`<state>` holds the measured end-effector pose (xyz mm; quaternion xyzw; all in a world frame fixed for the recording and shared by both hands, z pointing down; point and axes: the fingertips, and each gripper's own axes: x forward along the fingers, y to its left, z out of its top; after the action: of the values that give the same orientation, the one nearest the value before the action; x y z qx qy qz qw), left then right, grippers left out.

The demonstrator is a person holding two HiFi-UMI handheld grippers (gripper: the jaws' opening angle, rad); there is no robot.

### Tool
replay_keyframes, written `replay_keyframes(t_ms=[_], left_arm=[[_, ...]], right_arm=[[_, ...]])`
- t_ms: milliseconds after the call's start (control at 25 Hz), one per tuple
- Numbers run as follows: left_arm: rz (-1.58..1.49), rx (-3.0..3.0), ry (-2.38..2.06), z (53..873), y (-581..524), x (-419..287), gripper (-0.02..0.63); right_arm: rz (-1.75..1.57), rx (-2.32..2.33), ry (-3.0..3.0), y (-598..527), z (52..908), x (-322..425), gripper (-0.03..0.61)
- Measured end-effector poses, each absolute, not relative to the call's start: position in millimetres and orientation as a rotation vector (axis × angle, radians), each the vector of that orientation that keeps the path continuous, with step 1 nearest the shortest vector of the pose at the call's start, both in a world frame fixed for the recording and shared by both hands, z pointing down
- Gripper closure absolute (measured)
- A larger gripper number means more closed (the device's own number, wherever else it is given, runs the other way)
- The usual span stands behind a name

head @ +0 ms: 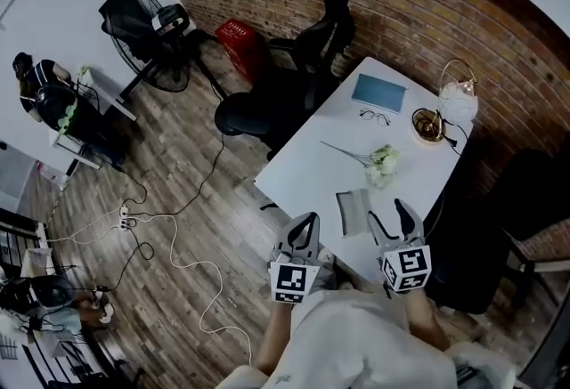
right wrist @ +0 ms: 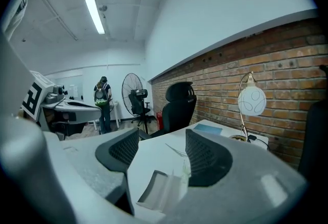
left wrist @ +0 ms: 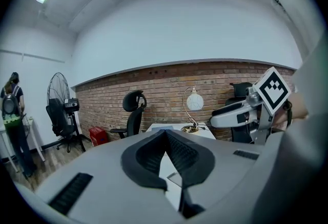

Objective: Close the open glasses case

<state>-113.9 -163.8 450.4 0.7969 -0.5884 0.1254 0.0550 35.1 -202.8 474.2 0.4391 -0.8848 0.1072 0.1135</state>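
Note:
The open grey glasses case (head: 354,211) lies flat on the white table (head: 312,160), near its front edge. My right gripper (head: 392,216) hovers just right of the case, open with nothing between its jaws. In the right gripper view the case (right wrist: 156,189) shows low between the spread jaws of the right gripper (right wrist: 161,138). My left gripper (head: 307,222) hangs off the table's front left edge, left of the case, and is shut and holds nothing. In the left gripper view the left gripper (left wrist: 165,133) has its tips touching.
On the table lie a pair of glasses (head: 375,117), a blue book (head: 378,93), white flowers (head: 381,163), a bowl (head: 427,125) and a globe lamp (head: 457,101). A black office chair (head: 294,67) stands at the table's left. Cables (head: 169,236) cross the floor.

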Motion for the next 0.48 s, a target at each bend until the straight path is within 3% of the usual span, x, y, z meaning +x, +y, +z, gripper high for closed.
replay_keyframes(t_ms=[480], left_arm=[[0.427, 2.510, -1.544, 502, -222, -123, 0.609]], right_arm=[[0.490, 1.396, -2.431, -235, 531, 29, 0.291]])
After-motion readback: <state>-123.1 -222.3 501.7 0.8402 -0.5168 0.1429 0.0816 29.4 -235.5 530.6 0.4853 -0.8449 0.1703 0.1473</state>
